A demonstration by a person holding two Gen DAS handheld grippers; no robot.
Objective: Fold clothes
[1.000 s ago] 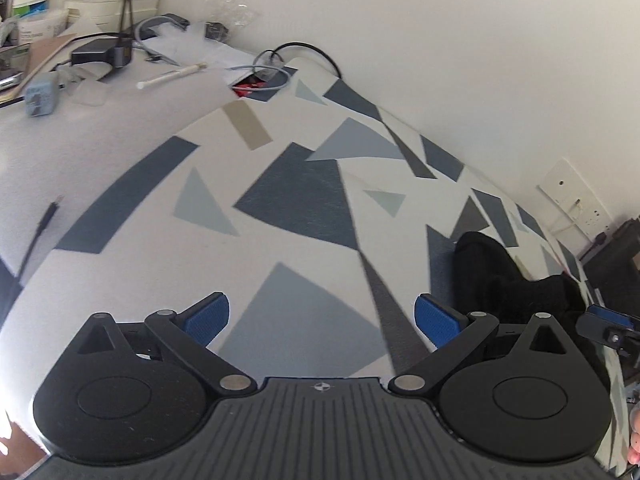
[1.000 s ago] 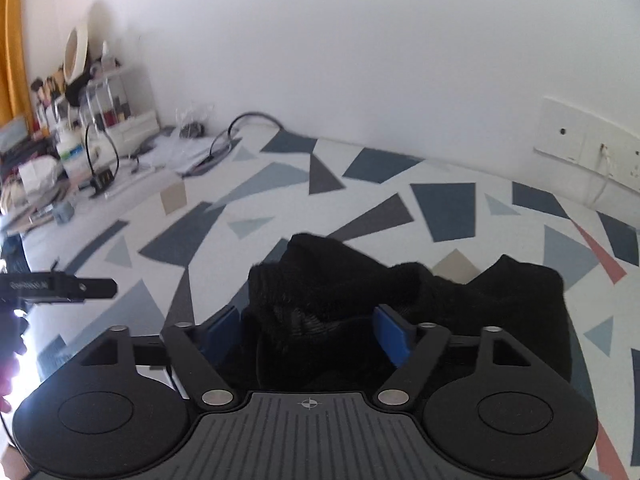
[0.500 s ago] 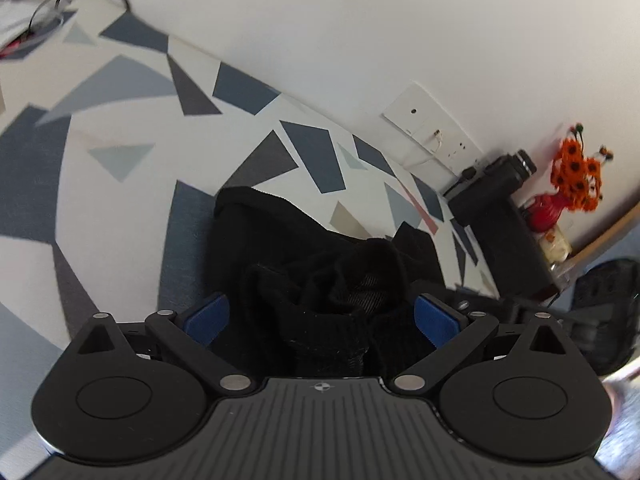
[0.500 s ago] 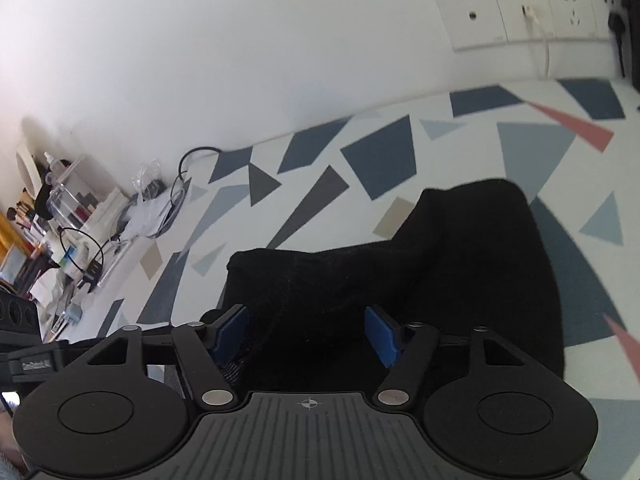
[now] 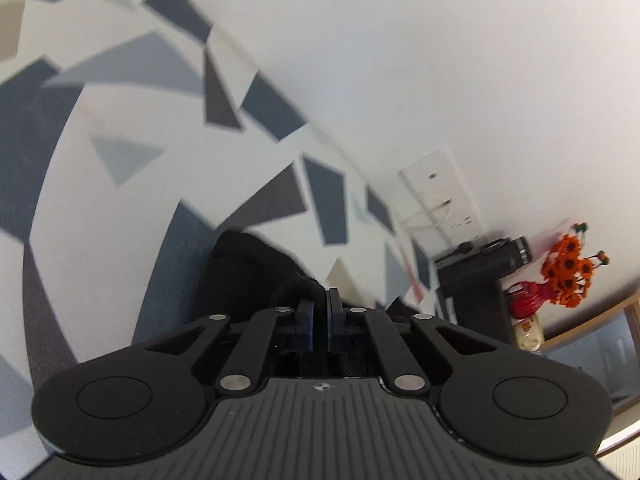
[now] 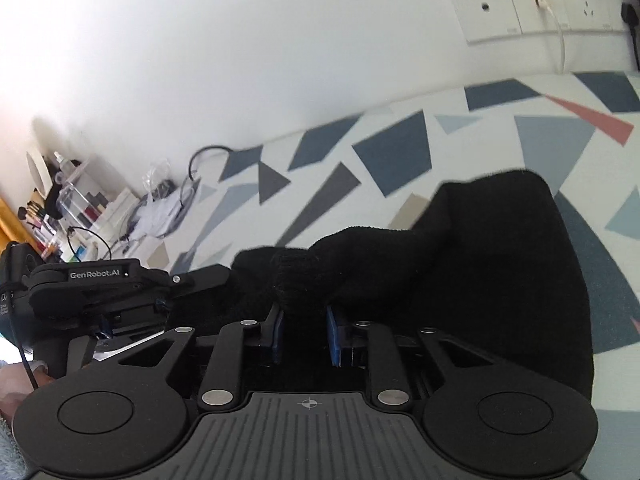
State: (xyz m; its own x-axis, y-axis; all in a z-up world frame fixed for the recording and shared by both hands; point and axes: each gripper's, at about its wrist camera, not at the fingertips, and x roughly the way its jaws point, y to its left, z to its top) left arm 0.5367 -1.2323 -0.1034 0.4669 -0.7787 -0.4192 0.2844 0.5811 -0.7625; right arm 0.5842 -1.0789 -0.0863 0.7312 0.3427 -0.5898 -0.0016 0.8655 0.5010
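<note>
The black cloth (image 6: 500, 264) lies bunched on the patterned surface (image 6: 400, 148), the left hand-held gripper (image 5: 319, 312) pinched tight on one fold, the right hand-held gripper (image 6: 305, 334) closing on another.

The left gripper (image 5: 319, 312), open over bare cloth a second ago, now pinches the garment's (image 6: 500, 264) edge; the right gripper's (image 6: 305, 330) jaws are closing on a bunched fold.
</note>
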